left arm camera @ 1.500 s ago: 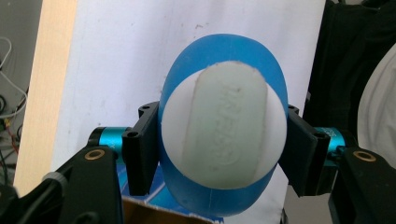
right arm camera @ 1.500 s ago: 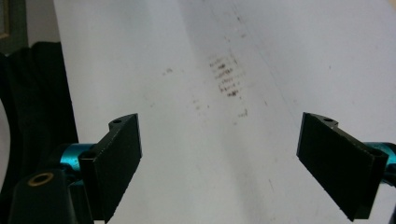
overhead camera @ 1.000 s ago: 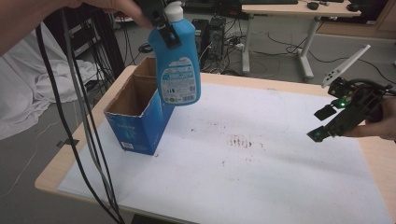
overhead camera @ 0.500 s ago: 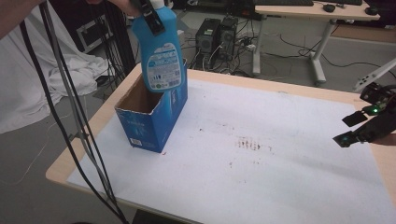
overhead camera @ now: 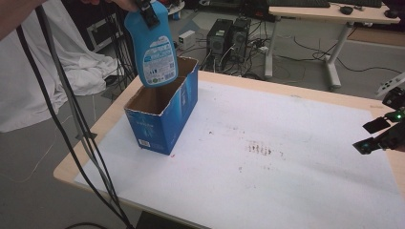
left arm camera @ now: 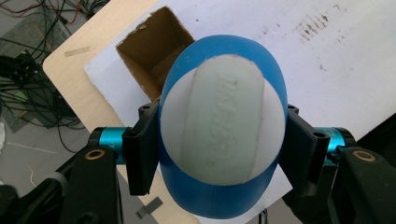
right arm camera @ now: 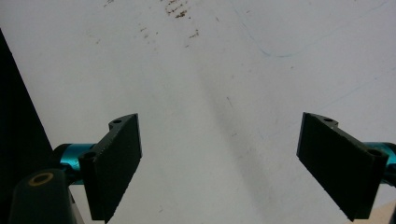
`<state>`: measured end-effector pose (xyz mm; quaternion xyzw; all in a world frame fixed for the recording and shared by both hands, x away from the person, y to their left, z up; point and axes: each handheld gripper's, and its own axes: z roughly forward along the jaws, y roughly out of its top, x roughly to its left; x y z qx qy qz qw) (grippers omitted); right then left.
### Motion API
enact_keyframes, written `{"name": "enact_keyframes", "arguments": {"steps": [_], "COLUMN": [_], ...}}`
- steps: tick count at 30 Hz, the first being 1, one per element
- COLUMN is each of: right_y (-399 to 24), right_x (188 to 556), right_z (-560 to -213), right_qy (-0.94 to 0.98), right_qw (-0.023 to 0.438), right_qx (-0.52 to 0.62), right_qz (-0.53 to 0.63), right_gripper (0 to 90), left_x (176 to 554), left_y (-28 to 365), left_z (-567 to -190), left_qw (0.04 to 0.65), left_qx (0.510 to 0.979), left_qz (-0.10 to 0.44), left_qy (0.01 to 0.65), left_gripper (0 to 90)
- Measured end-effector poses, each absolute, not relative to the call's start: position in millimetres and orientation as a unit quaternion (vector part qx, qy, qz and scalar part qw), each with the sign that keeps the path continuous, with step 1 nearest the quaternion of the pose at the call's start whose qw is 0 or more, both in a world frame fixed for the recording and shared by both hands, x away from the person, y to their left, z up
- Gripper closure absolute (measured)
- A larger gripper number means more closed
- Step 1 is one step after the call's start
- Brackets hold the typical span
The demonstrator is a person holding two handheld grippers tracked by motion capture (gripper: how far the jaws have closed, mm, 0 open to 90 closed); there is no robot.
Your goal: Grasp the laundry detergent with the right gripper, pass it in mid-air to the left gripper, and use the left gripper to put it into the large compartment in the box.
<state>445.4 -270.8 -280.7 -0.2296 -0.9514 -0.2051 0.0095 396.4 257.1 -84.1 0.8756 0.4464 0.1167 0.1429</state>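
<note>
A blue bottle (overhead camera: 155,47) with a white cap and a white label hangs upright over the open blue cardboard box (overhead camera: 162,112) at the table's left. My left gripper (overhead camera: 148,12) is shut on the bottle's neck at the top of the high view. From the left gripper view I look down on the bottle's white cap (left arm camera: 224,123), with the left gripper (left arm camera: 217,147) clamped on both sides and the box's open top (left arm camera: 154,51) below and to the upper left. My right gripper (overhead camera: 375,134) hovers open over the table's right edge, its jaws (right arm camera: 219,168) wide apart above the bare white sheet.
A white sheet (overhead camera: 267,157) with brown smudges covers the wooden table (overhead camera: 110,114). Black cables (overhead camera: 71,119) hang down at the left. Behind the table are computer towers (overhead camera: 229,36), a white cloth (overhead camera: 57,81) and another desk (overhead camera: 329,14).
The left gripper has carried the bottle to the left and back, from beside the box to above its opening. The right gripper has drifted right and lower, toward the table's edge.
</note>
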Motion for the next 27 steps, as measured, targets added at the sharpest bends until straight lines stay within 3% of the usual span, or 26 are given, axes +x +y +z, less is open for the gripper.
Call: {"name": "enact_keyframes", "arguments": {"steps": [27], "right_y": [-280], "right_x": [454], "right_z": [-282], "right_qy": [-0.949], "right_qw": [0.005], "right_qx": [-0.239], "right_qz": [-0.207], "right_gripper": [13.2], "left_x": [406], "left_y": [264], "left_z": [-125], "left_qw": [0.123], "left_qx": [0.856], "left_qz": [0.115], "left_qy": [0.488], "left_gripper": [37.8]}}
